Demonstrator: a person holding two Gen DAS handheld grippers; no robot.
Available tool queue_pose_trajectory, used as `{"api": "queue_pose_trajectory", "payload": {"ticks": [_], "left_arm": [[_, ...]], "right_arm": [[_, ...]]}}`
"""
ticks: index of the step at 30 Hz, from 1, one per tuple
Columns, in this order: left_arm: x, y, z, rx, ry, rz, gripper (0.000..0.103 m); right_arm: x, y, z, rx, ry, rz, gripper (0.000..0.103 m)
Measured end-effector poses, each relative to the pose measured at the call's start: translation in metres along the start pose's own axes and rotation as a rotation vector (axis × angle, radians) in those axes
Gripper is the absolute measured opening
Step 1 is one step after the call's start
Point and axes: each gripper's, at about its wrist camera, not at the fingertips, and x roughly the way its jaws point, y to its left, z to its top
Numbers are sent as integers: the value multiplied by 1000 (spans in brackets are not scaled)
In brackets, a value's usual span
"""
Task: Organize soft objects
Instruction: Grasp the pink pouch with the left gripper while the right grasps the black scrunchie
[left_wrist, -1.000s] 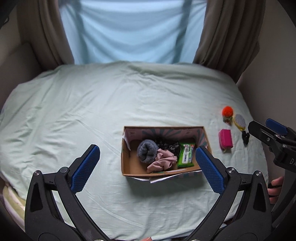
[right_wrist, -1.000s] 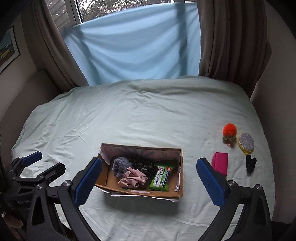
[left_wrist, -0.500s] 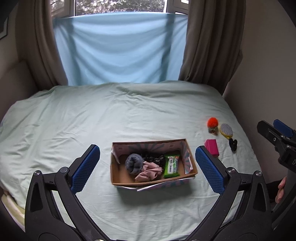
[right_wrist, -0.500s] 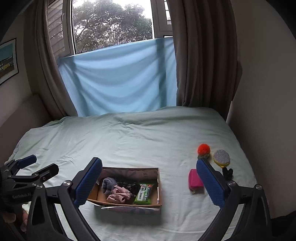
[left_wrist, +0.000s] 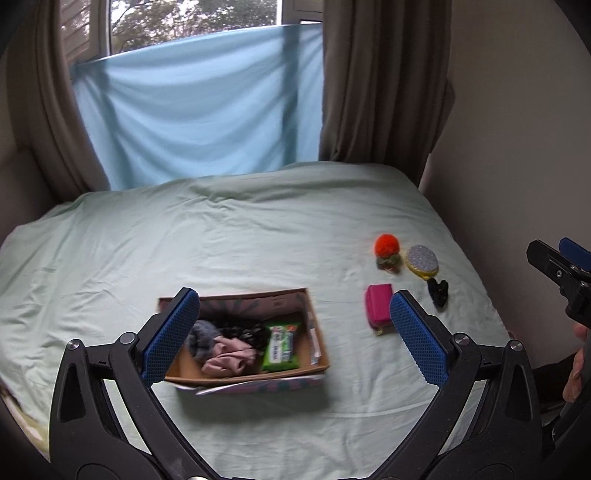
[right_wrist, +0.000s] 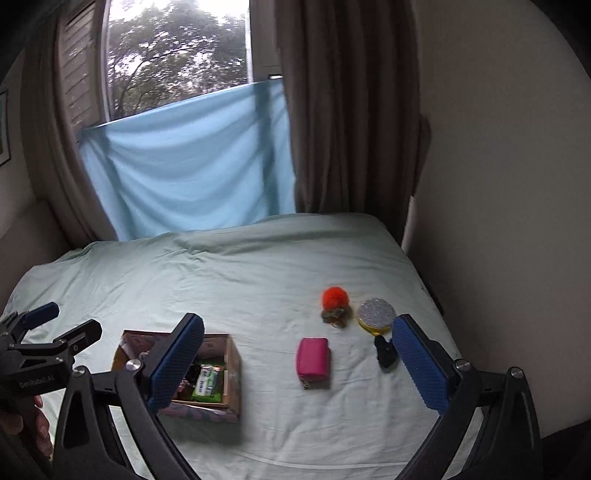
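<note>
Fingers (left_wrist: 171, 336) of both grippers wide apart, empty; "GenRobot.AI" on left gripper (right_wrist: 51, 332).

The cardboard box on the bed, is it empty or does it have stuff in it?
Partly filled. The cardboard box holds a grey sock roll, pink cloth, something dark, and a green wipes pack.

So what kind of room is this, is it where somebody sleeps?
Most likely a bedroom. A wide bed with a pale green wrinkled sheet fills the room, long brown curtains hang beside a window with trees outside, and an open cardboard box of soft things sits on the bed.
</note>
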Motion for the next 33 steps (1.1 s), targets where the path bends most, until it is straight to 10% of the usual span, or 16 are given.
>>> {"api": "queue_pose_trajectory", "payload": {"ticks": [15, 33], "left_arm": [[167, -160, -53, 30, 47, -55, 103], [371, -204, -131, 32, 145, 17, 99]], "right_arm": [[135, -156, -56, 5, 72, -72, 102], [323, -192, -151, -3, 211, -56, 87]]}}
